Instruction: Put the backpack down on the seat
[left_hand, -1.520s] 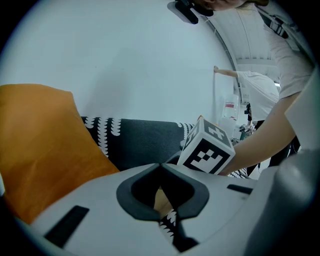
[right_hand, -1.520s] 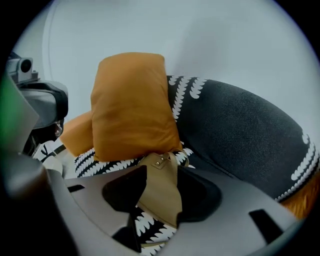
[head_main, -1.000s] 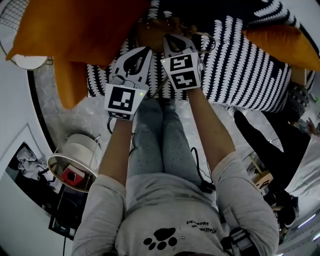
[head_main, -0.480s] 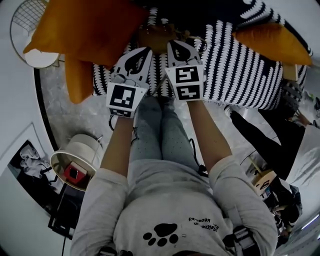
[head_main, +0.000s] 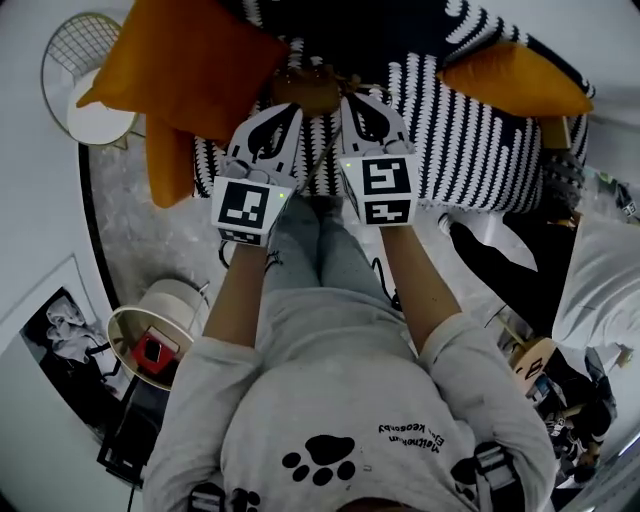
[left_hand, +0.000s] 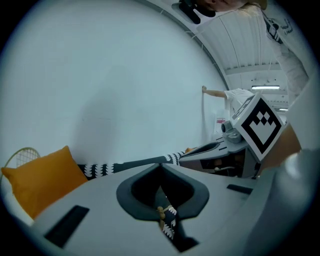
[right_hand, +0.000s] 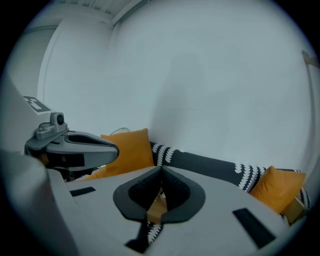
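We hold both tools out toward the striped sofa seat (head_main: 480, 130). The left tool (head_main: 288, 110) has its jaws pressed together on a thin brown piece of the backpack (head_main: 305, 88), and the right tool (head_main: 356, 100) is clamped fully shut on a tan piece of it. The brown backpack is at the tools' tips, over the seat's front edge between two orange cushions (head_main: 190, 60); we cannot tell whether it rests there.

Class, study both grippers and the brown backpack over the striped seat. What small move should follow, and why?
Probably lower both together: left gripper and right gripper are shut on the backpack, which appears to hang above the striped seat.
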